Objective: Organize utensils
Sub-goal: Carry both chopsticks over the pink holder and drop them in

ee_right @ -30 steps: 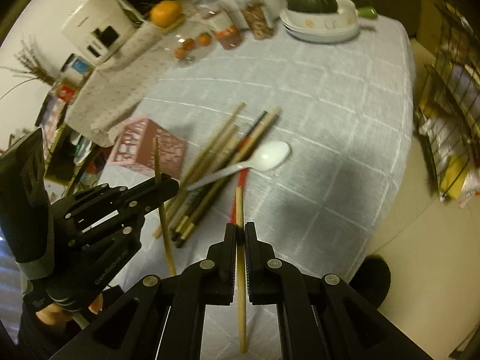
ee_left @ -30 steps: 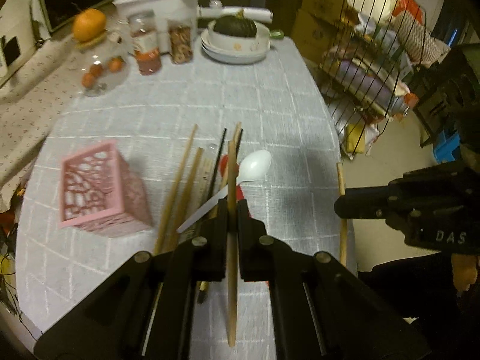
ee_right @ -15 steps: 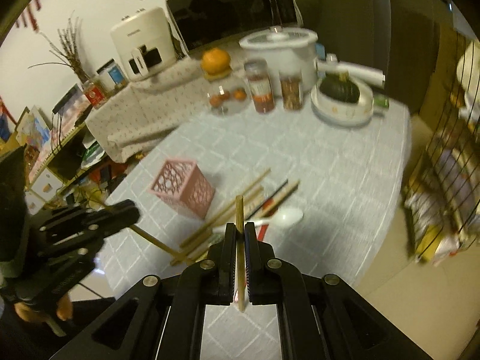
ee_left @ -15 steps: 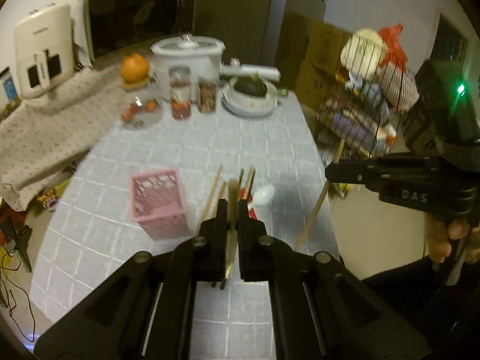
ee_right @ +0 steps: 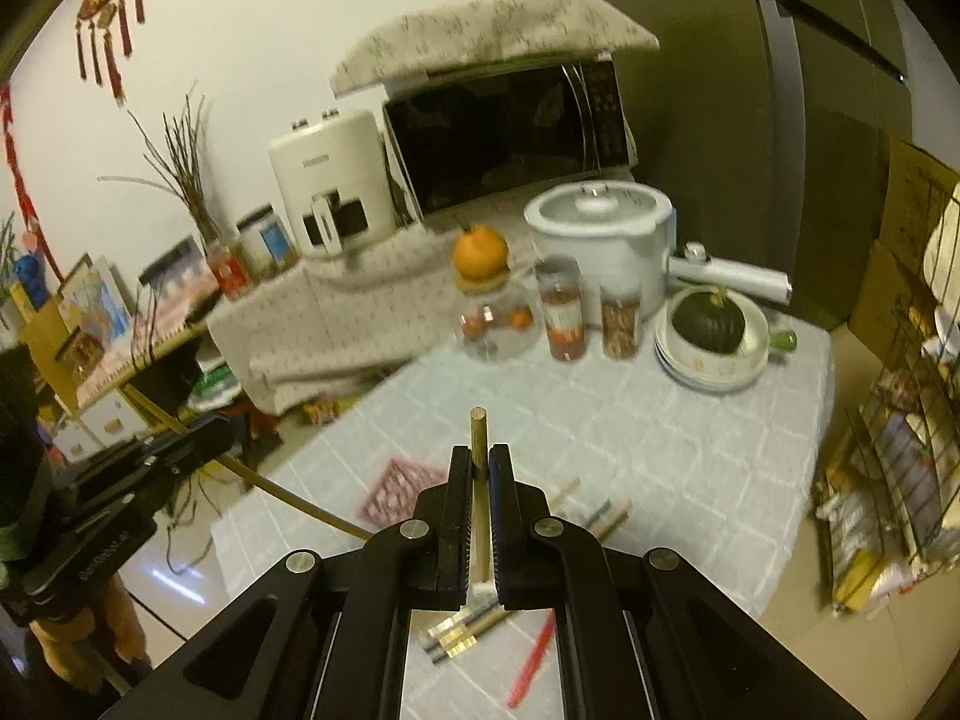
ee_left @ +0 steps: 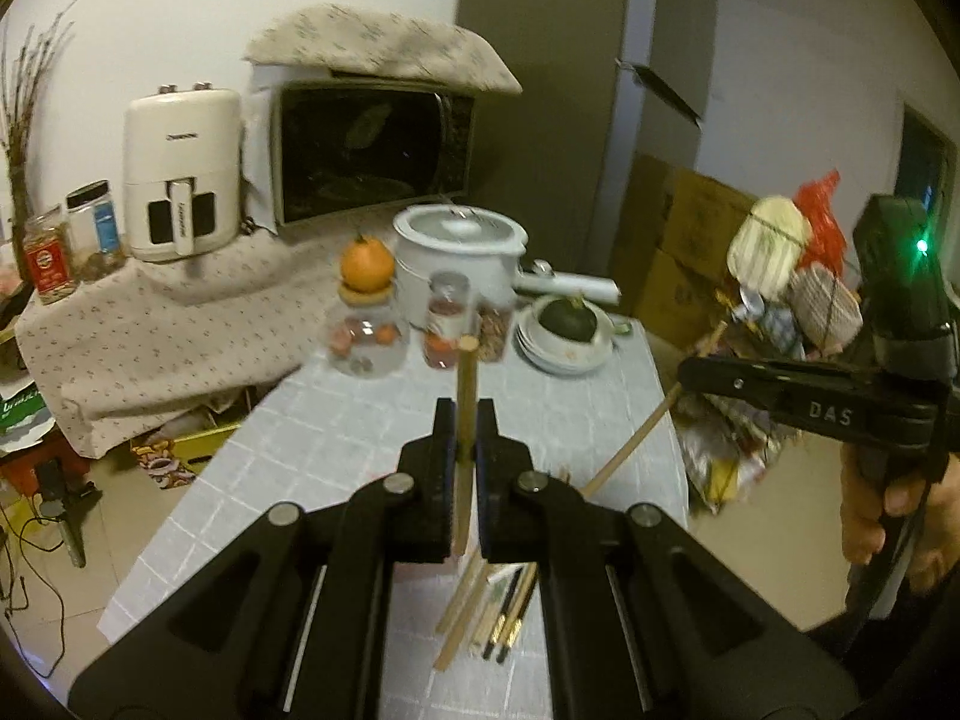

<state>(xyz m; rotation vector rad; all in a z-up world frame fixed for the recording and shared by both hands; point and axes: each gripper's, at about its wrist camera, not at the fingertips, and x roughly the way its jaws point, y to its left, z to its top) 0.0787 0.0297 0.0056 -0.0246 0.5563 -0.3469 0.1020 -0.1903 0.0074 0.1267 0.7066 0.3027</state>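
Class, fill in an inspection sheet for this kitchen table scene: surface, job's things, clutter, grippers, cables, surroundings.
Surface: grey checked tablecloth.
Job's things: pink lattice plastic holder; loose wooden chopsticks lying flat.
Clutter: white lidded pot, dark green squash in stacked bowls, jars.
Grippers: left gripper and right gripper each shut on one wooden chopstick.
Cables: black cords on floor.
Surroundings: microwave, white air fryer, wire rack.
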